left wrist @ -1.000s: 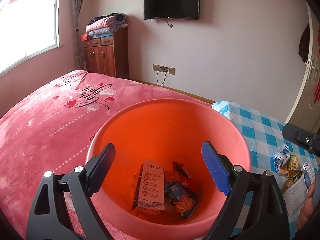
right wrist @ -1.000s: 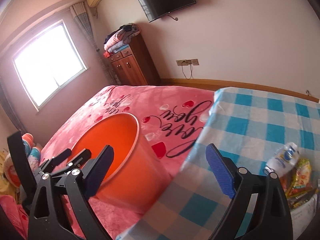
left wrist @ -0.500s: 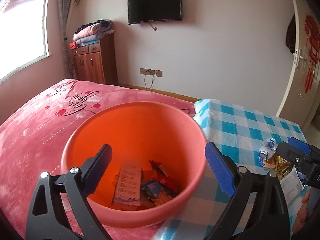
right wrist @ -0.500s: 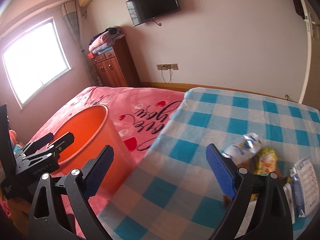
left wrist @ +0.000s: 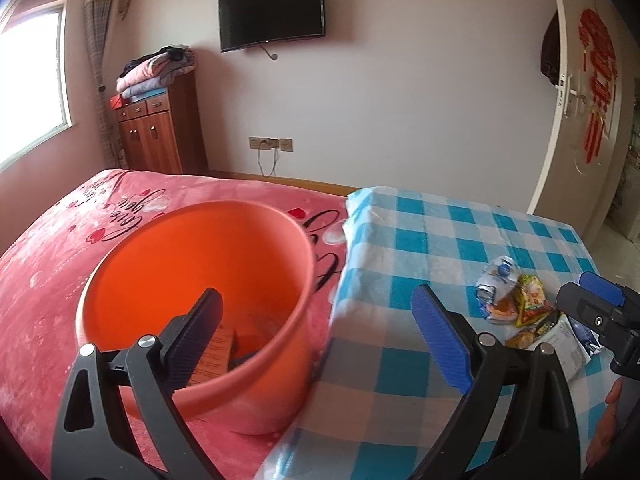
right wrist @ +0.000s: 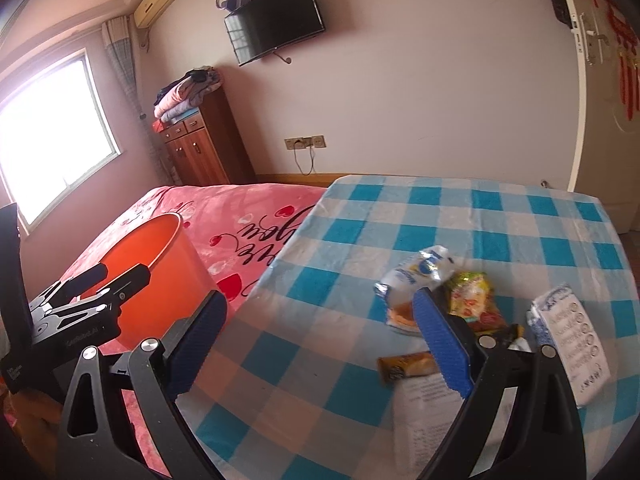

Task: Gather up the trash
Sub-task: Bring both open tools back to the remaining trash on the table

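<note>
The left tool [left wrist: 316,340] stands wide open with nothing between its pads. Just below and ahead of its left finger sits the orange bin [left wrist: 192,280] on the pink bed [left wrist: 52,272], with some wrappers and a printed carton partly visible at its bottom. Ahead of its right finger begins the blue-checked worktop [left wrist: 420,248], touching the bin's side.

The right tool [right wrist: 320,344] is also spread wide and grips nothing. The trash lies around and just beyond its right finger: a crumpled white-and-blue packet [right wrist: 416,276], a yellow-green snack wrapper [right wrist: 468,300], a small orange-brown wrapper [right wrist: 404,364] near the finger's inner face, a white printed sheet [right wrist: 424,408] partly under the finger, and a white printed pouch [right wrist: 568,336] outside it, further right.

The step in hand looks like reaching for the next piece. To do it well, I would centre one item between the pads, probably the small orange-brown wrapper, since it sits closest inside the gap. Come down low so the pads straddle it against the cloth, and avoid pinching the cloth itself. Thin foil slips, so close fully before lifting.
</note>
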Tool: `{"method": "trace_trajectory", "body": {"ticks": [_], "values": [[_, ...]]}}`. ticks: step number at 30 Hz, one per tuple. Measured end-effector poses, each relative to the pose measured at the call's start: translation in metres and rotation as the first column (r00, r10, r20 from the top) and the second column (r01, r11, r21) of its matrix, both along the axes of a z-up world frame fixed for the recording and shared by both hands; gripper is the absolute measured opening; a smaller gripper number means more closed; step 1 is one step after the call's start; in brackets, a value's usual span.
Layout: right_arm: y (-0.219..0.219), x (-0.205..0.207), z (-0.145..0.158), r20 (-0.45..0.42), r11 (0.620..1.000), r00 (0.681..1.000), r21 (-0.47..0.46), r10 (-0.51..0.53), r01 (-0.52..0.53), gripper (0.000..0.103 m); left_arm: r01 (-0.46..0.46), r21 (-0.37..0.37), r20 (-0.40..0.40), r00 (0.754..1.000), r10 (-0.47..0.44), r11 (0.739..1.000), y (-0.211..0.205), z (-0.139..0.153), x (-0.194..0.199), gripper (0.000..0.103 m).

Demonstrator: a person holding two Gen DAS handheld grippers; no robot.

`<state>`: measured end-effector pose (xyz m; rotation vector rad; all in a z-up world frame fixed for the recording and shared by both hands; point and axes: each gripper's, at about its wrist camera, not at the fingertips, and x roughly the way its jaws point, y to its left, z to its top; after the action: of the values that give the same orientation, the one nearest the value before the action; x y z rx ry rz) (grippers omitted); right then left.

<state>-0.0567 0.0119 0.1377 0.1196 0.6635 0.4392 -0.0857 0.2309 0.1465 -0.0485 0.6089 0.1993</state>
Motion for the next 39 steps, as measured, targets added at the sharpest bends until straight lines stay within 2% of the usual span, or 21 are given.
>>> {"method": "trace_trajectory", "body": {"ticks": [12, 26, 32, 39], "values": [[-0.042, -0.021, -0.006, -0.004, 0.998, 0.998, 0.006, -0.064, 0.064, 0.093, 0.058, 0.029, -0.001, 0.998, -0.058, 0.998, -0.036, 0.003, -0.006, 0.096], [-0.104, -0.047, -0.035, -0.059, 0.989, 0.988, 0.012, -0.144, 0.145, 0.093, 0.143, 0.078, -0.029, 0.99, -0.141, 0.987, -0.085, -0.003, -0.014, 0.096], [-0.129, -0.056, -0.054, -0.094, 0.985, 0.981, 0.003, -0.169, 0.17, 0.093, 0.223, 0.044, -0.058, 0.974, -0.221, 0.974, -0.103, -0.015, -0.015, 0.096], [-0.158, -0.06, -0.076, -0.139, 0.979, 0.969, 0.002, -0.204, 0.206, 0.093, 0.318, -0.058, -0.09, 0.942, -0.322, 0.946, -0.124, -0.031, 0.005, 0.096]]}}
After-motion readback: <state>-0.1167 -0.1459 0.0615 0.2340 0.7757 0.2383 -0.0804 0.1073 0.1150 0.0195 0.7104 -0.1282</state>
